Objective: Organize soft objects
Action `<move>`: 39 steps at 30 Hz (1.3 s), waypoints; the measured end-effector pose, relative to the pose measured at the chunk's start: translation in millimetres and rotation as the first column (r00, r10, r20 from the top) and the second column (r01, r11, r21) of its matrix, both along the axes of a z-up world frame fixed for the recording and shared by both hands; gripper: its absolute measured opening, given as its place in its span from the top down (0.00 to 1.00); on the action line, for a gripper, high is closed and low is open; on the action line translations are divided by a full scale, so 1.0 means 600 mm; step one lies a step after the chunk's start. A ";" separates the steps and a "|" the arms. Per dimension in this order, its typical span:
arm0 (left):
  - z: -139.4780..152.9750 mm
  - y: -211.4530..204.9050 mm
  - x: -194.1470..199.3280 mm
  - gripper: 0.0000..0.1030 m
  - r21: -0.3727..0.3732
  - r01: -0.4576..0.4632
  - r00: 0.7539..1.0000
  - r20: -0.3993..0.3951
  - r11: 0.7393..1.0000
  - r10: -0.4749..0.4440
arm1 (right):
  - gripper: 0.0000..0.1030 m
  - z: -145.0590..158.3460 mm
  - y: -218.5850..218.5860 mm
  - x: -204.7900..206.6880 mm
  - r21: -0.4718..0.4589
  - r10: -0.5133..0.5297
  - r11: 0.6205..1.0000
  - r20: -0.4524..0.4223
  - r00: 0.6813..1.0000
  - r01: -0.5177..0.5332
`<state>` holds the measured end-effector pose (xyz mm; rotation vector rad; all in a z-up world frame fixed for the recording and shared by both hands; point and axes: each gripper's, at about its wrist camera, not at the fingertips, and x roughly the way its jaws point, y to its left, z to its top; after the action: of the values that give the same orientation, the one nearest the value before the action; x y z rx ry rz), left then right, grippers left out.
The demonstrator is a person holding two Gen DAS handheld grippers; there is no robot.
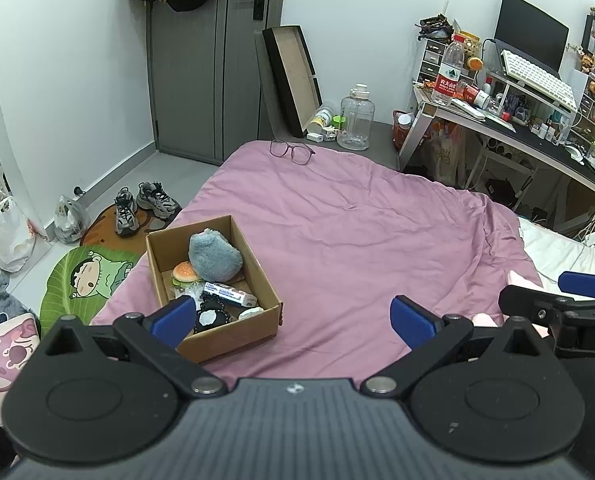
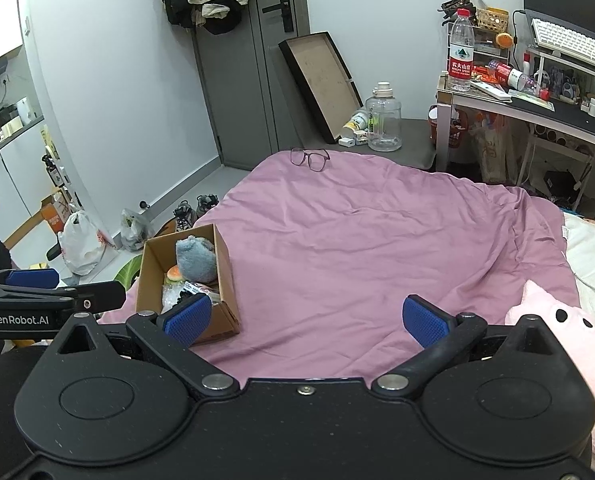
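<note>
A cardboard box (image 1: 233,328) sits on the pink bed cover (image 1: 337,232) at its left edge. It holds a grey plush (image 1: 214,255), a burger toy (image 1: 185,272) and small packets. My left gripper (image 1: 293,318) is open and empty, just right of the box's near corner. My right gripper (image 2: 305,318) is open and empty over the cover, with the box (image 2: 227,276) to its left. A pink plush pig (image 2: 569,332) lies at the right, beside the right gripper; a pink bit of it shows in the left wrist view (image 1: 519,280).
Glasses (image 1: 293,151) lie at the bed's far edge. A clear jug (image 1: 355,120) and a leaning frame (image 1: 293,76) stand beyond. A cluttered desk (image 1: 517,124) is at the right. Shoes (image 1: 145,204), bags and a green mat (image 1: 89,280) lie on the floor at the left.
</note>
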<state>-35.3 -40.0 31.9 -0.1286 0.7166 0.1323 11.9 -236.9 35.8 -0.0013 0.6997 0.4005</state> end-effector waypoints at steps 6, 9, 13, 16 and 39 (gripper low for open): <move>-0.002 0.000 -0.002 0.01 -0.006 -0.004 1.000 0.001 1.000 0.004 | 0.00 0.000 0.000 0.000 0.000 -0.001 1.000 0.000 1.000 0.001; -0.005 -0.003 -0.006 0.01 -0.009 -0.006 1.000 -0.002 1.000 0.006 | 0.00 0.000 -0.001 0.000 0.000 -0.001 1.000 0.000 1.000 0.001; -0.004 -0.003 -0.006 0.01 -0.010 -0.009 1.000 -0.001 1.000 0.009 | 0.00 0.000 -0.001 0.001 0.000 -0.001 1.000 0.001 1.000 0.001; -0.005 -0.003 -0.006 0.01 -0.011 -0.011 1.000 -0.003 1.000 0.011 | 0.00 0.000 -0.001 0.001 0.000 -0.001 1.000 0.002 1.000 0.001; -0.002 0.003 -0.007 0.01 -0.011 -0.026 1.000 -0.009 1.000 0.026 | 0.00 0.000 0.002 -0.006 0.000 -0.008 1.000 0.007 1.000 0.008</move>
<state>-39.7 -38.5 30.7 -0.1485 0.7245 0.1541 8.4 -235.8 35.5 0.0004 0.6922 0.3923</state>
